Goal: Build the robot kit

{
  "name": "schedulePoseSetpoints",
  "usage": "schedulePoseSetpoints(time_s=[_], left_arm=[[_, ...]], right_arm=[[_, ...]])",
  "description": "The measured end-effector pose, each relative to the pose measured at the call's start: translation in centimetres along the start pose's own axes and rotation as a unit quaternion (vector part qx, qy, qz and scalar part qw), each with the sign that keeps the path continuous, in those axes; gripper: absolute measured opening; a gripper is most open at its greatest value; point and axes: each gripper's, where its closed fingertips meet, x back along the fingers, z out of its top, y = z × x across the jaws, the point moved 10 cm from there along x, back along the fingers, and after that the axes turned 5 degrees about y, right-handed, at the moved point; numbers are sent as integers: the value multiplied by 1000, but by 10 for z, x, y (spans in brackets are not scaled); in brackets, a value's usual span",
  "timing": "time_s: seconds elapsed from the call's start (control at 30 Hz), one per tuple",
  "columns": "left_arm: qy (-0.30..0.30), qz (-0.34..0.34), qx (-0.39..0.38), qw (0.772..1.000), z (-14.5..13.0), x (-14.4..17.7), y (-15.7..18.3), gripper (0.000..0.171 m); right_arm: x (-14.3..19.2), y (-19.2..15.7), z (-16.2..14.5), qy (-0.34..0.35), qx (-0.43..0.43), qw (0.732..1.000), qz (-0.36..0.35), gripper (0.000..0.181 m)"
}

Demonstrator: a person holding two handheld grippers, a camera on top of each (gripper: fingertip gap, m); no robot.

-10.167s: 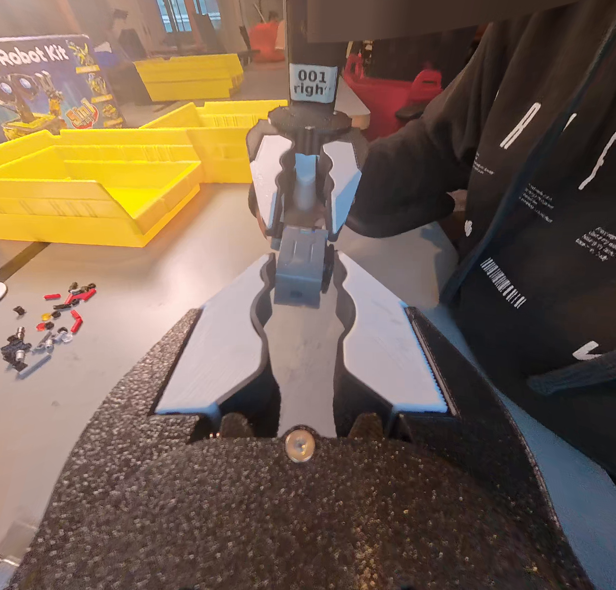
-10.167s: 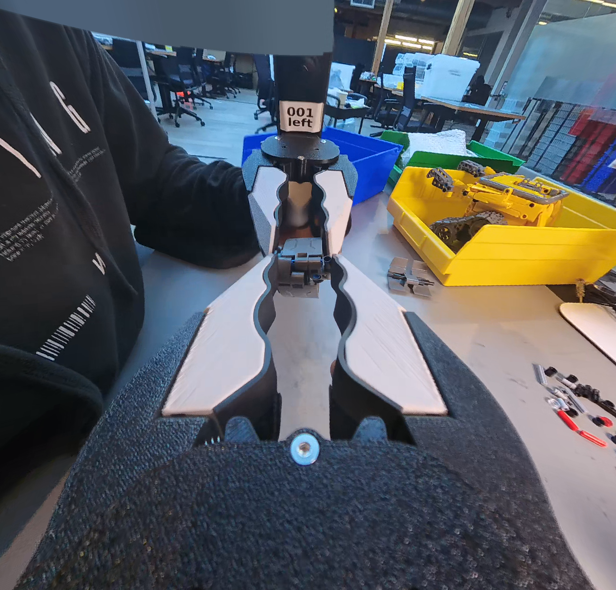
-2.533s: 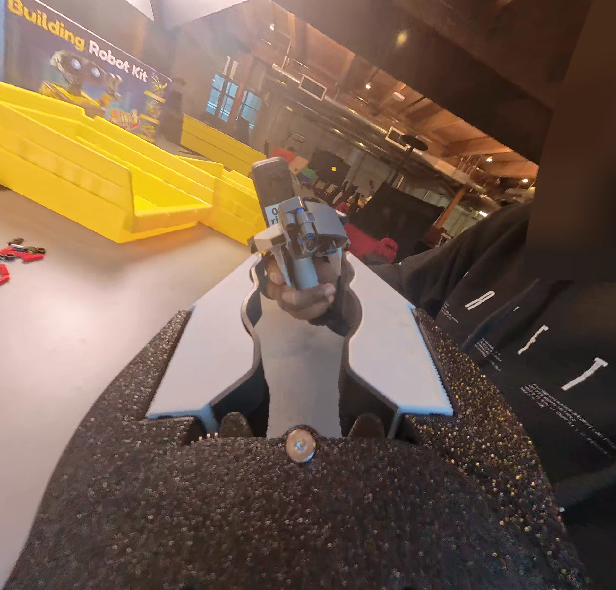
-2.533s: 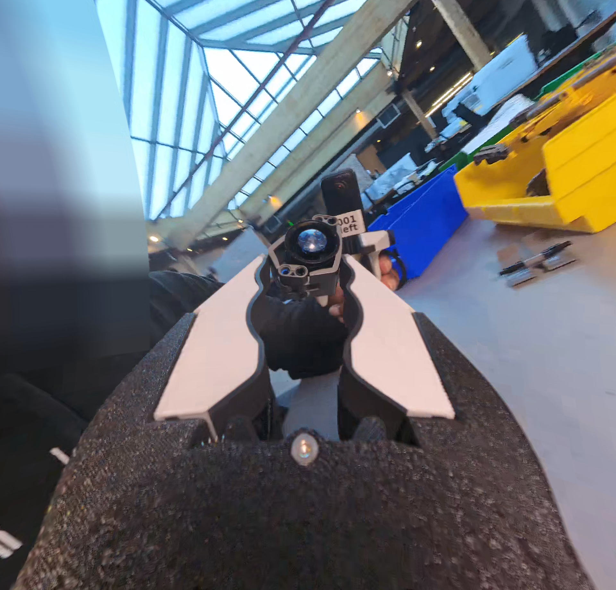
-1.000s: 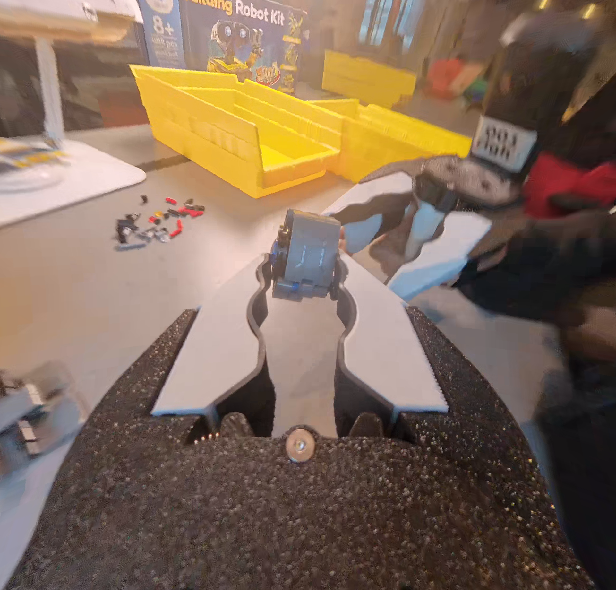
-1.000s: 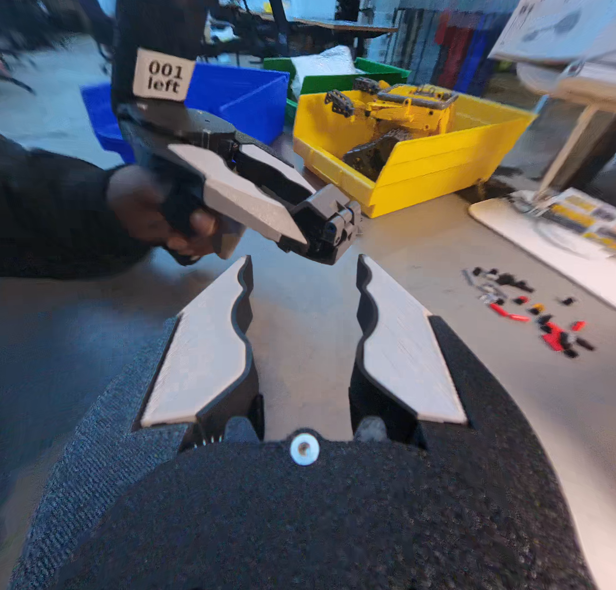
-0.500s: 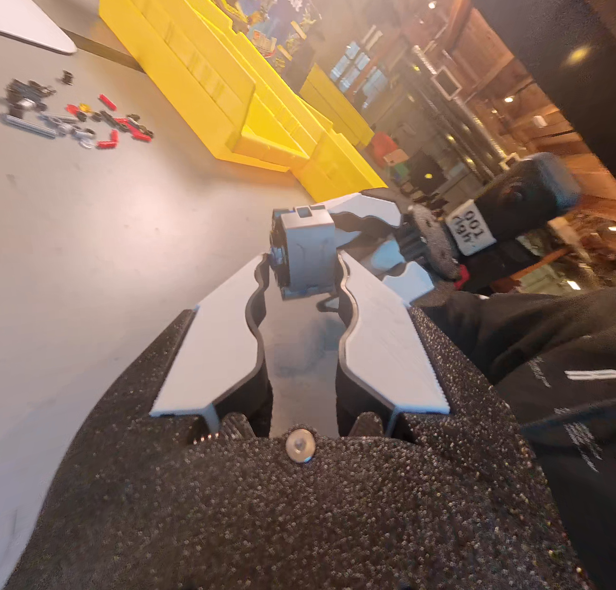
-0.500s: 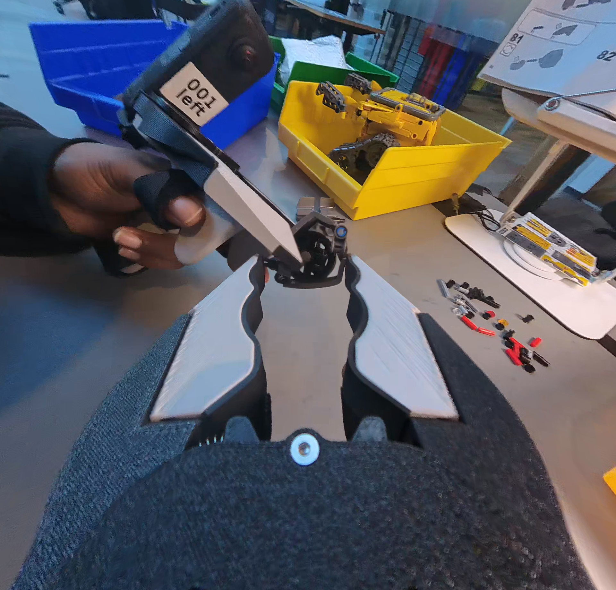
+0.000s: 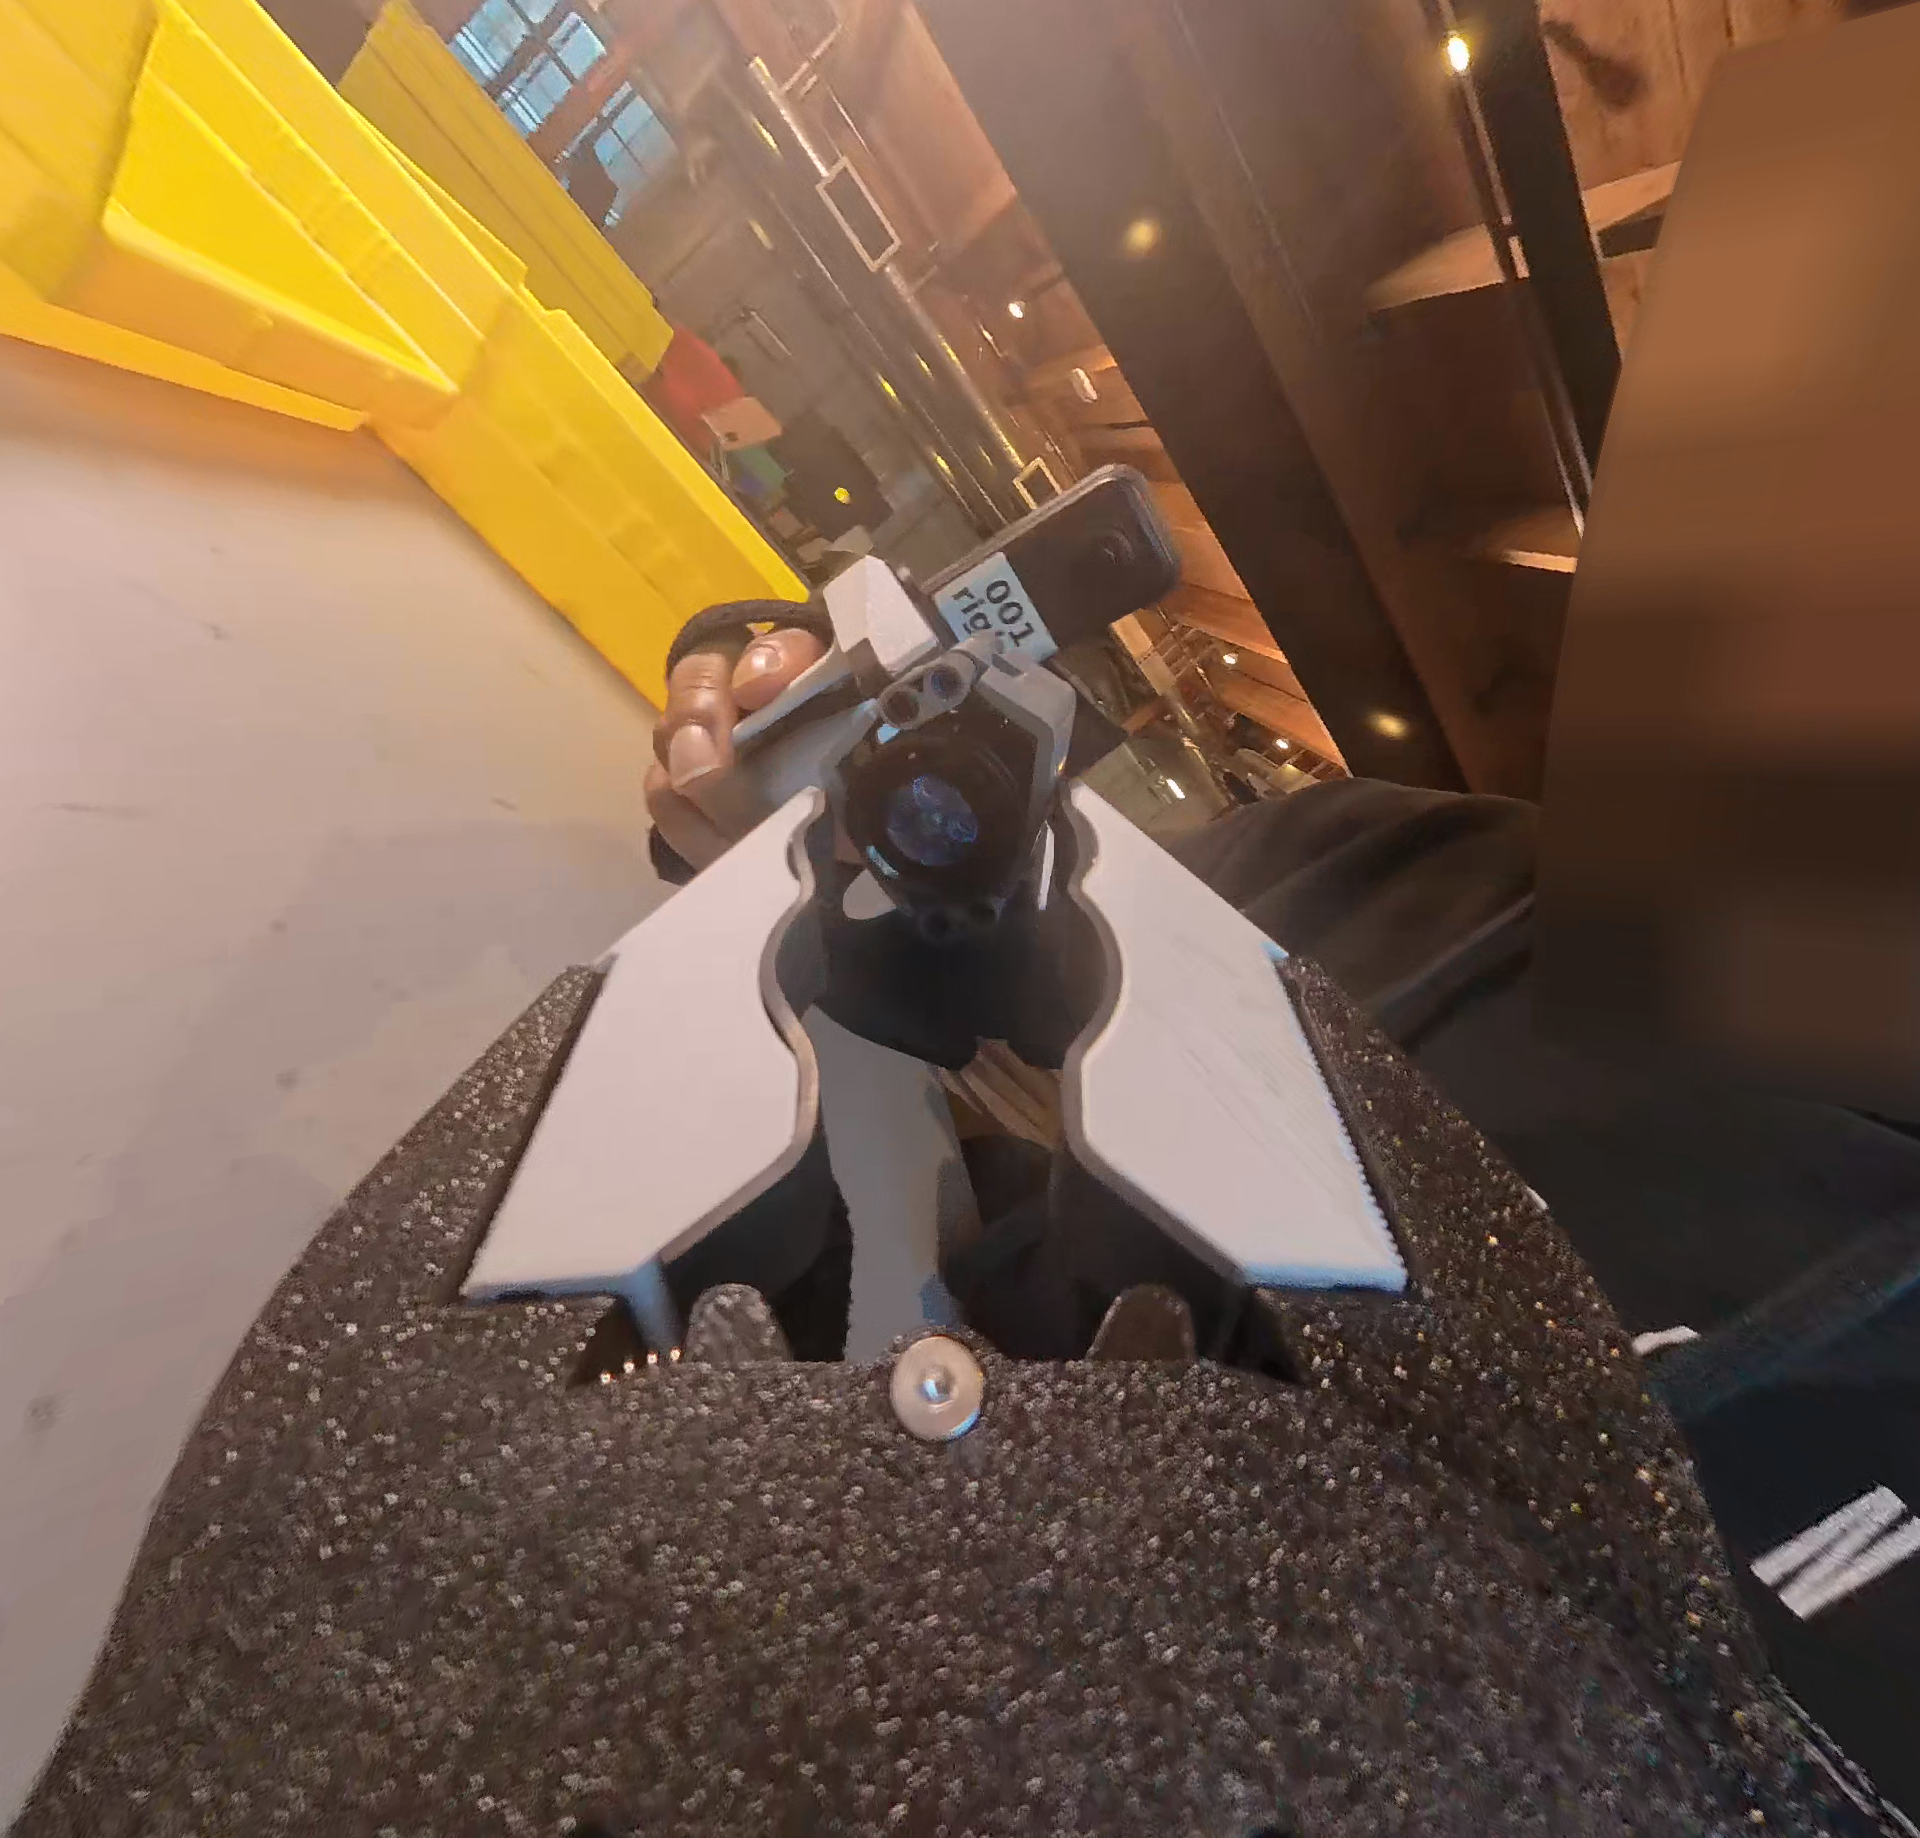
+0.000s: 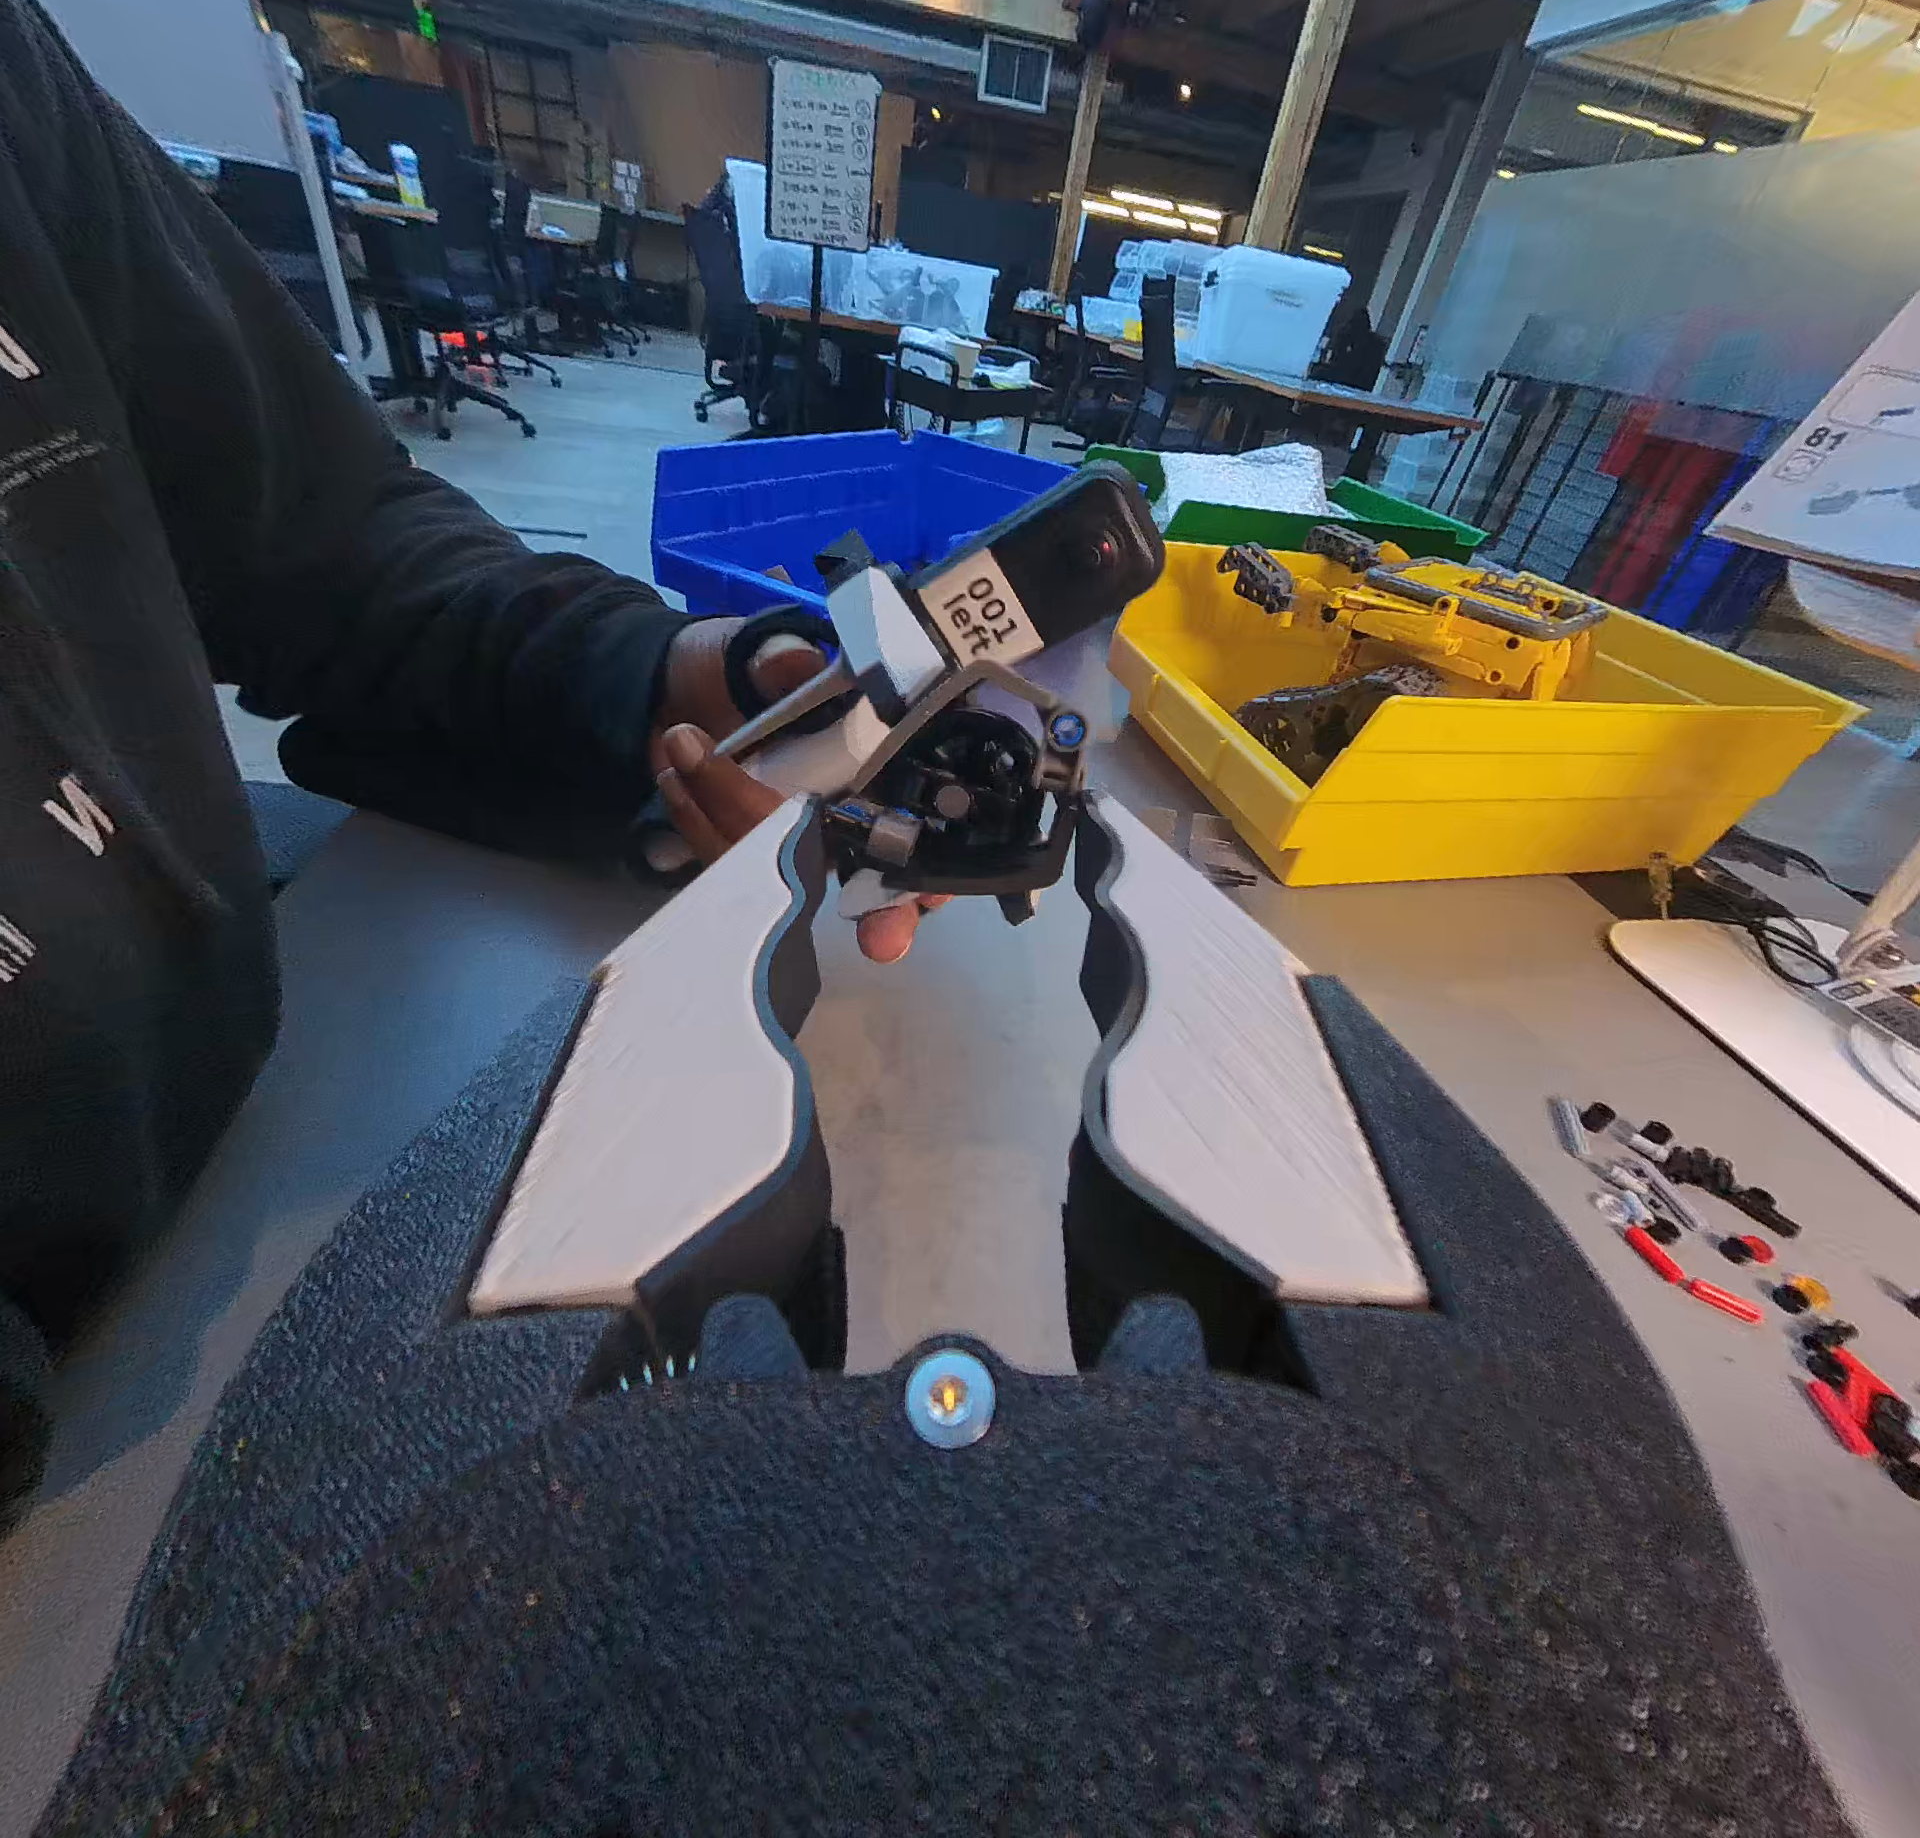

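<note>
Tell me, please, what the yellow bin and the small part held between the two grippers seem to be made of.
Yellow bin: probably moulded plastic, smooth with a slight sheen and ribbed walls. Small part: likely hard plastic, grey and black, matte, with moulded holes and pegs.

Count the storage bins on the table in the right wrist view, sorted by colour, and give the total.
blue bin: 1
green bin: 1
yellow bin: 1
Total: 3
</note>
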Motion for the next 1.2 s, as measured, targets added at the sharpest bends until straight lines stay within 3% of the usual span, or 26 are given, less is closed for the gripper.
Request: schedulePoseSetpoints(time_s=[0.2,0.37,0.5,0.67,0.83,1.2], left_arm=[[7,135,-79,988,3,8,-7,40],[-23,224,-170,959,1,5,-3,40],[-42,258,-183,948,-6,1,-6,40],[-46,235,-154,959,-6,2,-8,42],[-57,156,-164,972,-1,0,2,43],[-69,95,-129,985,1,3,-3,54]], right_arm=[[-10,4,-16,-102,47,990,-81,48],[-14,5,-17,-120,25,987,-102,52],[-14,5,-21,-144,38,983,-108,47],[-10,8,-22,-126,11,989,-77,44],[-3,9,-15,-53,-20,998,-15,42],[2,9,-14,-2,-43,999,26,40]])
